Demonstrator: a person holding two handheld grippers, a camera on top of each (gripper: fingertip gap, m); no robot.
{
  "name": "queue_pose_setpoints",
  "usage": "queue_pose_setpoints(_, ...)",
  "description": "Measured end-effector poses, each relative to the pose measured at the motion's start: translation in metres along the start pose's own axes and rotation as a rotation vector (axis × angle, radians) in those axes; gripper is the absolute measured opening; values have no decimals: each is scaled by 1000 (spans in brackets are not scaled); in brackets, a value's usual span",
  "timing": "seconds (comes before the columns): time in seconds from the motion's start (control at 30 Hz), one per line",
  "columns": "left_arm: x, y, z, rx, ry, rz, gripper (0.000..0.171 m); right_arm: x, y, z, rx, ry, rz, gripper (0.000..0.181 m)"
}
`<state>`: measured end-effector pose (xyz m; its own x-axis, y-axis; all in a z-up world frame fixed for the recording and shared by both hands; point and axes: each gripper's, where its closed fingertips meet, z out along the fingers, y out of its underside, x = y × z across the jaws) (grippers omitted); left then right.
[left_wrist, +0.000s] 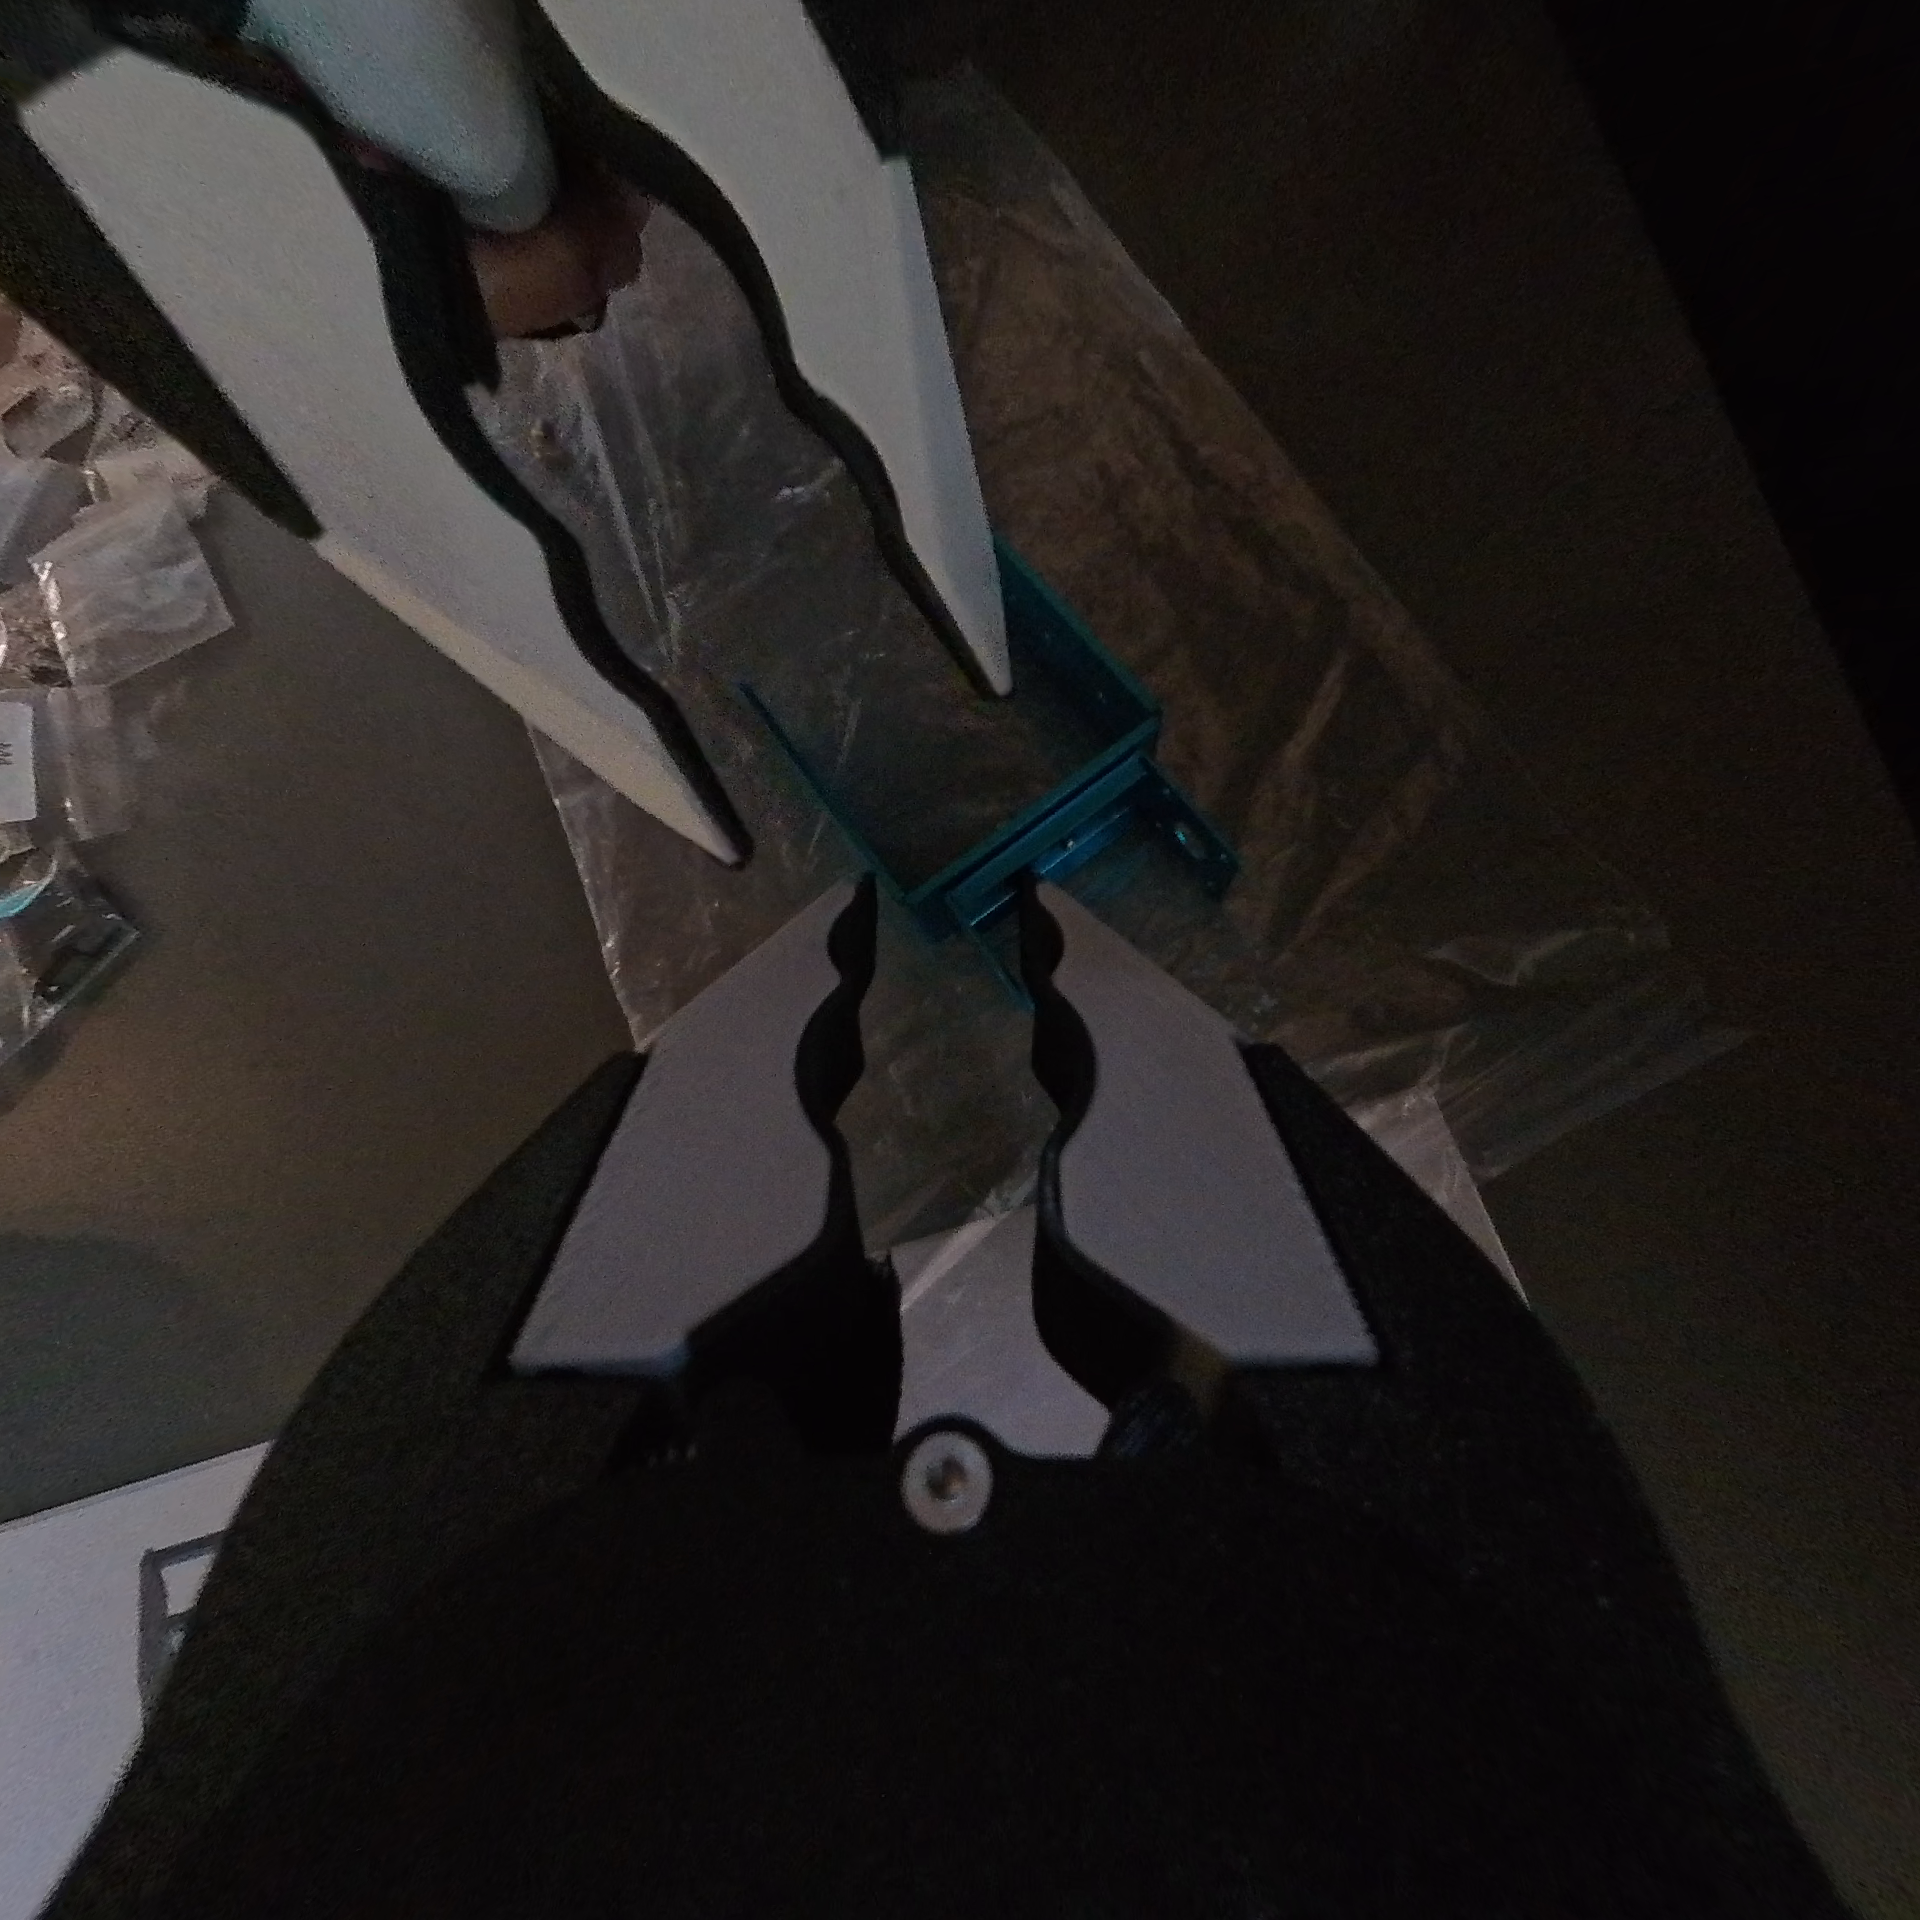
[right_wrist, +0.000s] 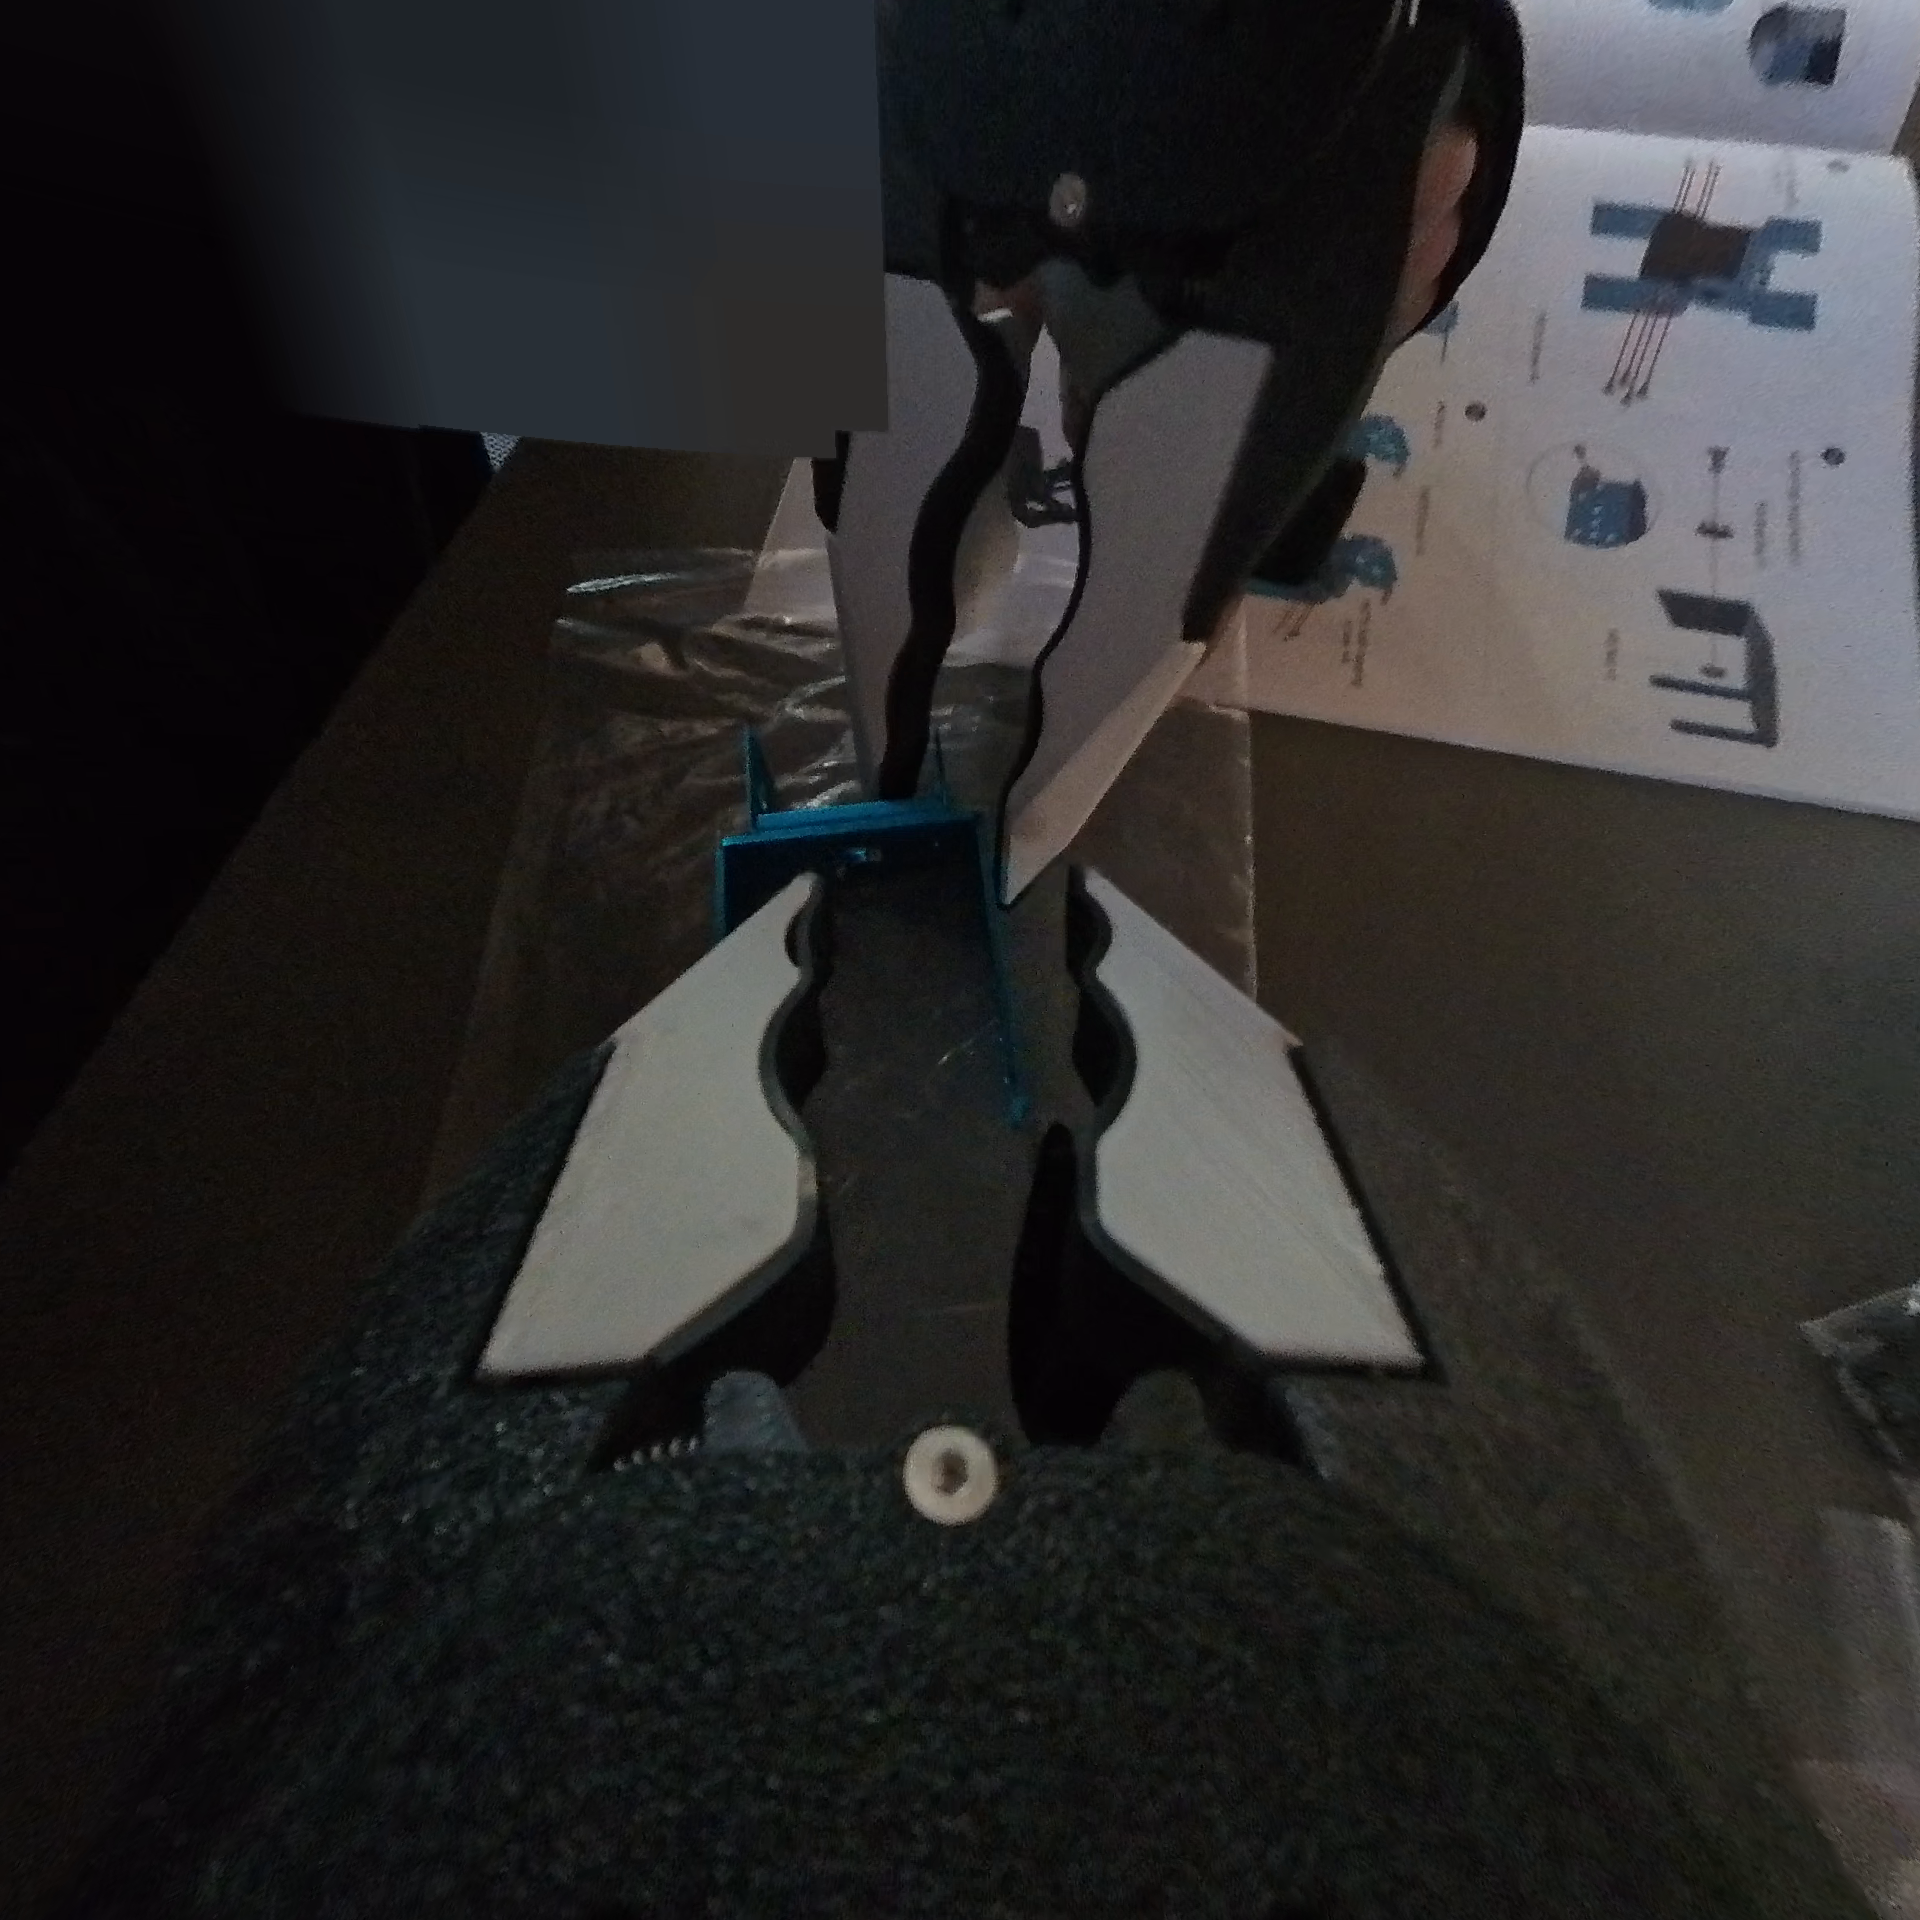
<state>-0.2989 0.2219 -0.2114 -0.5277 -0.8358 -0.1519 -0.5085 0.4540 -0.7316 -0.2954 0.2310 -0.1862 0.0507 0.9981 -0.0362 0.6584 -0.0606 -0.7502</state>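
Observation:
A blue metal bracket (left_wrist: 1049, 821) with upright side walls lies on a clear plastic bag (left_wrist: 1278, 644) on a dark table. My left gripper (left_wrist: 948, 891) is open by a narrow gap, its tips astride one end of a bracket wall. My right gripper (left_wrist: 862, 769) comes in from the far side, opposite it. In the right wrist view my right gripper (right_wrist: 945, 883) is wide open around the bracket (right_wrist: 862, 831); its left fingertip (right_wrist: 790, 899) is at the bracket's left wall, and the right wall stands inside the gap. The left gripper (right_wrist: 951, 836) reaches down onto the bracket's far end.
A white sheet with printed diagrams (right_wrist: 1662, 436) lies at the back right. Several small clear bags of parts (left_wrist: 104, 592) lie at the left edge, and one more (right_wrist: 1870, 1340) at the right. White paper (left_wrist: 62, 1683) lies near my left gripper. A hand (left_wrist: 551, 270) holds the right gripper. The tips of both grippers are at nearly the same place.

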Motion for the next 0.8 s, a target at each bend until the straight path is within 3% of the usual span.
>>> queue_pose_setpoints(0.27, 0, 0, 0, 0, 1, -3, 26, 3, 4, 16, -37, 66, -49, 43)
queue_pose_setpoints(0.8, 0, 0, 0, 0, -1, -1, 26, 4, 4, 18, -25, 55, -13, 44)
